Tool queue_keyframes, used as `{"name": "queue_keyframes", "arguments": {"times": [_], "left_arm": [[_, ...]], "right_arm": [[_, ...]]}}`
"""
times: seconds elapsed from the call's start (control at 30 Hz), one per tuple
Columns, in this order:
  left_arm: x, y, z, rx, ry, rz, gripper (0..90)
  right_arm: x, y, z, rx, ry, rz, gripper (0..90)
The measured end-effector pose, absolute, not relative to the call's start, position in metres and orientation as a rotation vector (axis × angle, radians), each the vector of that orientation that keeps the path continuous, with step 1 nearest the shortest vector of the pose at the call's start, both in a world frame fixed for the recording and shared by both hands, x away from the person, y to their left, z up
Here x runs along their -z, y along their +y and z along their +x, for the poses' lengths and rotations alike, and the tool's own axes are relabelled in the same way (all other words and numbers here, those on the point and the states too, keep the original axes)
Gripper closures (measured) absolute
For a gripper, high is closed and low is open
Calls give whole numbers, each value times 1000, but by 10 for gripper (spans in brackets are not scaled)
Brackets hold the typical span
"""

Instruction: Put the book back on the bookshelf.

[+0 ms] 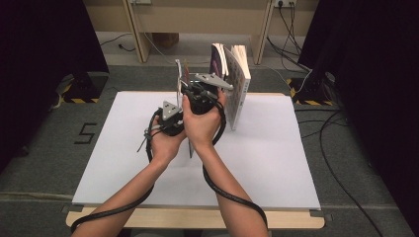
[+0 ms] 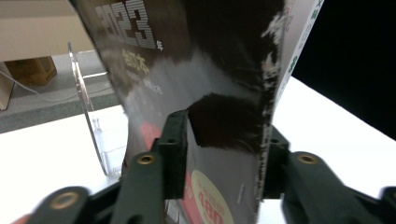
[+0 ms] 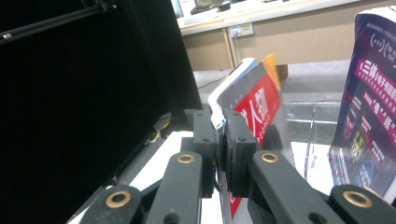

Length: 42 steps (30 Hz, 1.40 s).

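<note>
Bright even overhead light, soft shadows; gripper views blurred up close, dark curtains underexposed.

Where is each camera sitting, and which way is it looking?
High view: above the person's side, looking forward and down on the white table; both forearms, the left gripper and right gripper show.
Left gripper view: rides on the left gripper, looking along its fingers, which straddle a dark magazine.
Right gripper view: rides on the right gripper, looking along its fingers, which pinch a red-covered magazine.
Shared: both gripper views show the clear stand, also in the high view.
</note>
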State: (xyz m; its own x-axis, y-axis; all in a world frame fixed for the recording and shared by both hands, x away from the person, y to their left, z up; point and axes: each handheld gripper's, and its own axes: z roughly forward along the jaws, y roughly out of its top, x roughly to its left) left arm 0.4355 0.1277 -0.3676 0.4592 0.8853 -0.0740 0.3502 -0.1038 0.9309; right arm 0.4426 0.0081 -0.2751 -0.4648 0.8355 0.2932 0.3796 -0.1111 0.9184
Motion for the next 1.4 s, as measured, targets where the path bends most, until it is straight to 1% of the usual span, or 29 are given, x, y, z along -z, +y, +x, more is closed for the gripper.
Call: {"name": "queue_keyframes", "arguments": {"times": [0.2,0.33,0.47,0.5,0.6,0.77,0.93,1.13,1.3,1.4], "left_arm": [[371,133,434,-666,1106,1665,800],[373,138,433,-670,1123,1651,859],[375,142,433,-659,1134,1640,864],[375,143,433,-657,1137,1637,865],[376,144,433,-661,1134,1630,865],[376,146,433,-656,1131,1629,865],[376,149,433,-641,1128,1612,866],[375,156,435,-636,1130,1594,866],[374,158,434,-642,1125,1587,867],[373,160,433,-643,1122,1585,867]], "right_arm": [[276,9,443,-1584,1812,1304,833],[274,13,442,-1577,1855,1274,794],[272,15,441,-1581,1910,1238,711],[270,13,439,-1601,1910,1222,683],[263,3,431,-1643,1877,1195,639],[260,-20,429,-1615,1834,1212,639],[271,-48,434,-1562,1812,1257,640],[291,-88,433,-1483,1794,1350,641],[311,-123,424,-1411,1764,1428,642],[329,-145,416,-1377,1748,1481,642]]}}
